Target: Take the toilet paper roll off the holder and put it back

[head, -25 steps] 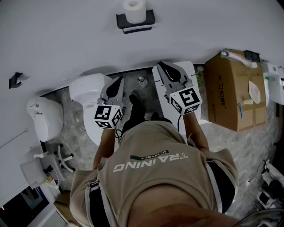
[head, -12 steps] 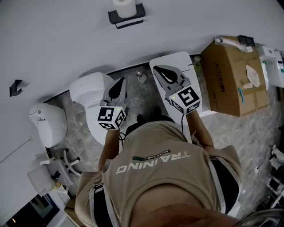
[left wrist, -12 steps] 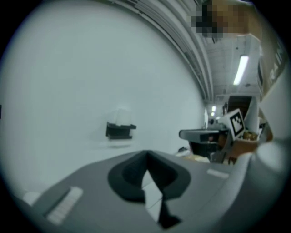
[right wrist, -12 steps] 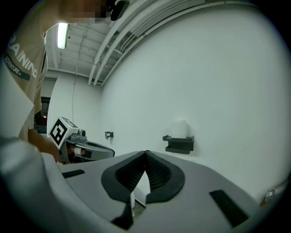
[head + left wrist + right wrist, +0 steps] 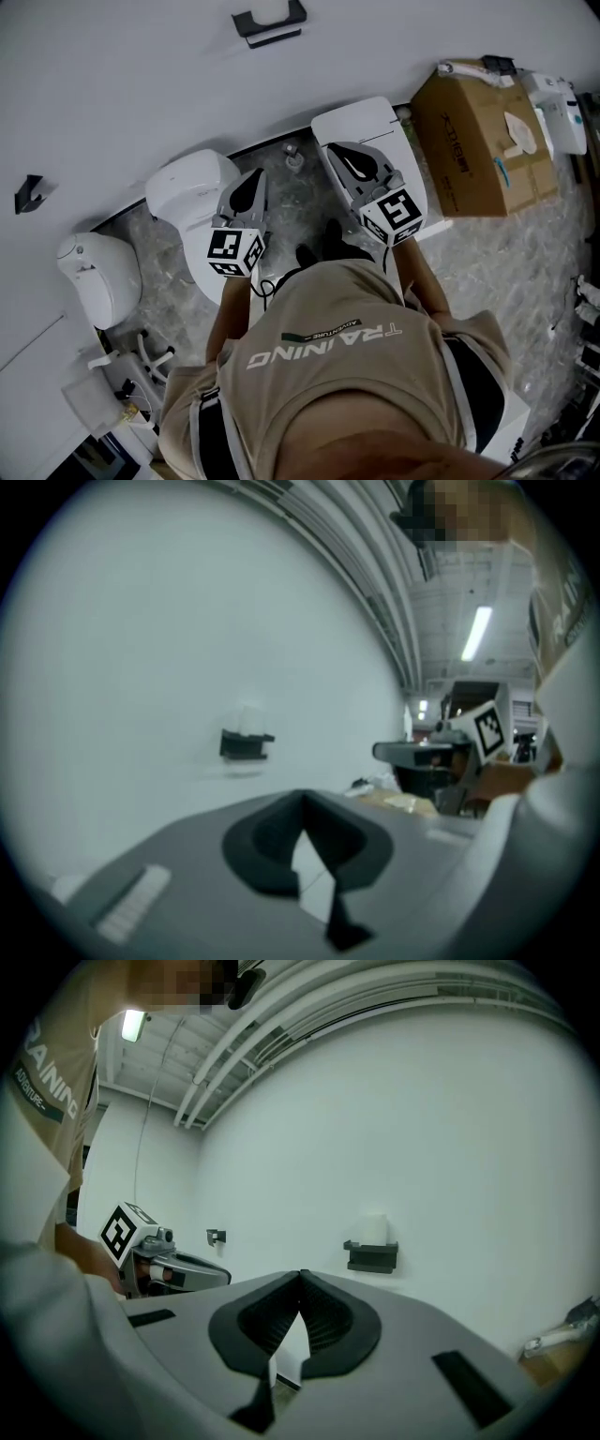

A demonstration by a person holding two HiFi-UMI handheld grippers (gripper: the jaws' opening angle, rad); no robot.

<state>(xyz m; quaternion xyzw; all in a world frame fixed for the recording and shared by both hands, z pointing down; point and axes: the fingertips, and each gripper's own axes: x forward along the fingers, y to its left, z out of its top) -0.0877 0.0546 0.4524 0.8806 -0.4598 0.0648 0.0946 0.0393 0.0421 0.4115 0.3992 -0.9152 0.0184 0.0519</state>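
Fingers [image 5: 325,1326] tog.; roll [image 5: 248,717] barely vis.

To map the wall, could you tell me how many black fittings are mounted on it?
2: the toilet paper holder, carrying the roll, and a small hook further left; others may lie out of view.

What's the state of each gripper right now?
Left gripper: closed, nothing between the jaws.
Right gripper: closed, nothing between the jaws.
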